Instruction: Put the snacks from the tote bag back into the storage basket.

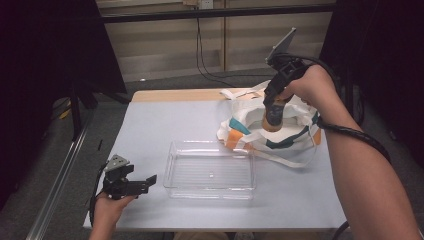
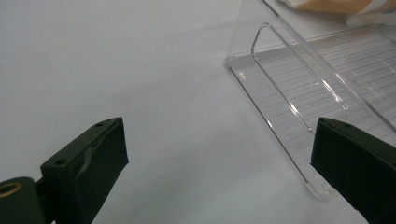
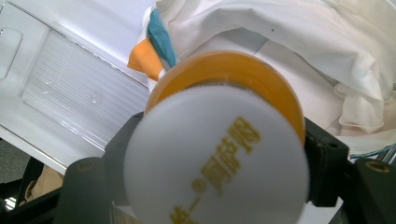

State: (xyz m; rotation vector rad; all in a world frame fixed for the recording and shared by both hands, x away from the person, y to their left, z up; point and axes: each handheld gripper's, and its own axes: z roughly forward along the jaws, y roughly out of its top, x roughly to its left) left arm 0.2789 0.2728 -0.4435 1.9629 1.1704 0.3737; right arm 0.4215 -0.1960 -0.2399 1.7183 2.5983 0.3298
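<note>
The right gripper (image 1: 274,106) is clamped on an orange bottle (image 1: 273,119) with a white cap (image 3: 215,158), held directly below it over the cloth bag (image 1: 250,127). It looks rigid, smooth and likely slippery, so gripping just under the cap suits it. The cap's gold Chinese print is only partly legible. The left gripper (image 1: 145,183) hangs wide open, empty, the clear tray (image 1: 172,150) just ahead

A clear plastic tray (image 1: 210,172) stands empty on the pale tabletop (image 1: 160,125). Behind the tabletop, black cables (image 1: 200,50) hang along the wall.
</note>
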